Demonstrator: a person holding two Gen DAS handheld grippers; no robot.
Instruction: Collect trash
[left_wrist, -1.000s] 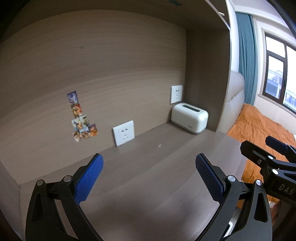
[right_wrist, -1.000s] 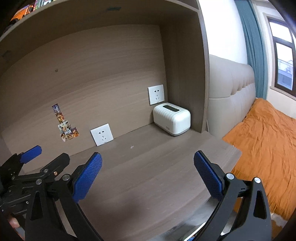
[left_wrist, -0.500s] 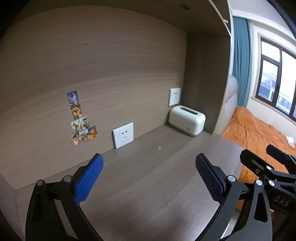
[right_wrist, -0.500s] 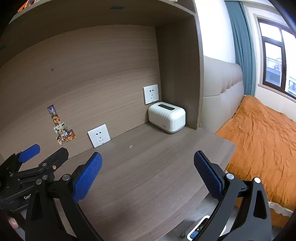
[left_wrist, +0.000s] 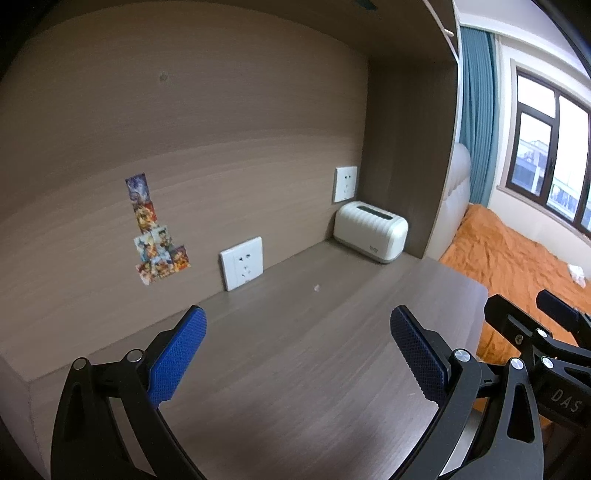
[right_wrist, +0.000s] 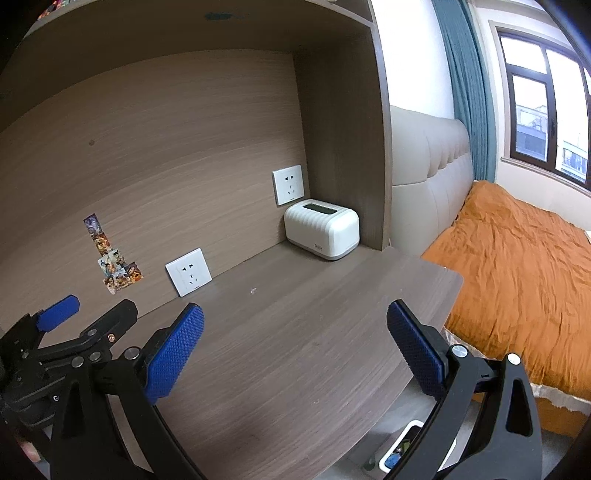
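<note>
Your left gripper (left_wrist: 297, 343) hangs over the near part of the wooden desk (left_wrist: 295, 369), blue pads spread wide with nothing between them. Far left on the back panel, a cluster of stickers (left_wrist: 155, 236) climbs the wood, and just right of it a white wall socket (left_wrist: 242, 263) sits at desk level. Now the piece you're after: a tiny white scrap (left_wrist: 316, 287) lies alone on the desk, beyond your left gripper's open fingers and slightly right of their midline, well apart from both pads. Further right, a white ribbed box (left_wrist: 370, 230) sits in the far corner beneath a second socket (left_wrist: 345, 184). Your right gripper (right_wrist: 295, 341) is also spread wide and holding nothing; from its camera the scrap (right_wrist: 253, 291) lies ahead, a touch left of centre. Past the desk's right edge, the orange bedspread (right_wrist: 517, 277) fills the right side, under the window (right_wrist: 546, 110).
</note>
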